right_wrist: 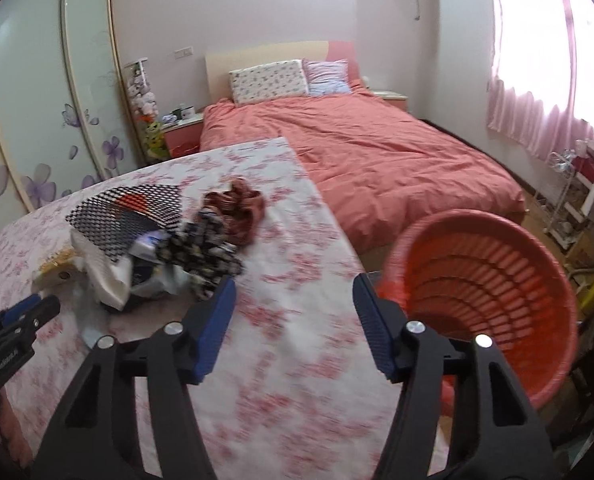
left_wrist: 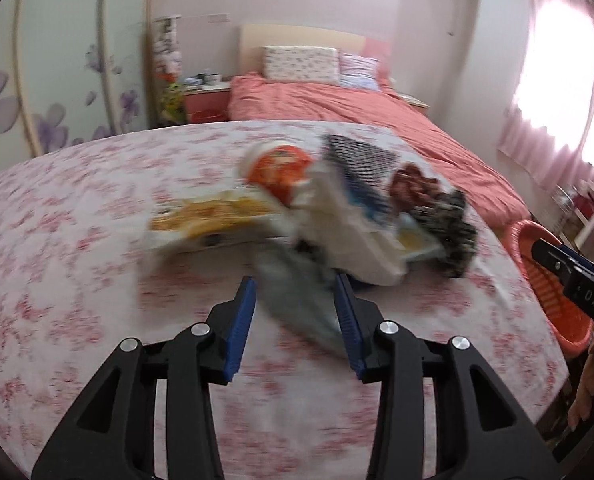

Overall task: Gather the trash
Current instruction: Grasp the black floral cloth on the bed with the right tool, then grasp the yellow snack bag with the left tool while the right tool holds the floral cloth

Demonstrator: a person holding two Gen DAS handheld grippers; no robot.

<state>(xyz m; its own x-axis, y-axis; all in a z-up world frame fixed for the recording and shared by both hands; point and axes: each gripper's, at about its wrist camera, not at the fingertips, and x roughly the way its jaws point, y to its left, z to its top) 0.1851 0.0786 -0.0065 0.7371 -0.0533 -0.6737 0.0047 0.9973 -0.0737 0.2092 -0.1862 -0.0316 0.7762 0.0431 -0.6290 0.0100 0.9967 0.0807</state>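
A pile of trash lies on the floral-cloth table: an orange-lidded cup, a yellow wrapper, a white bag, a black mesh sheet, dark crumpled wrappers and a grey wrapper. My left gripper is open, its jaws either side of the grey wrapper's end. My right gripper is open and empty over the table, beside the orange basket. The pile shows in the right wrist view, with the left gripper's tip at its left.
The orange basket stands off the table's right edge. A bed with a coral cover lies beyond the table. A wardrobe is at left, a nightstand behind, a wire rack by the window.
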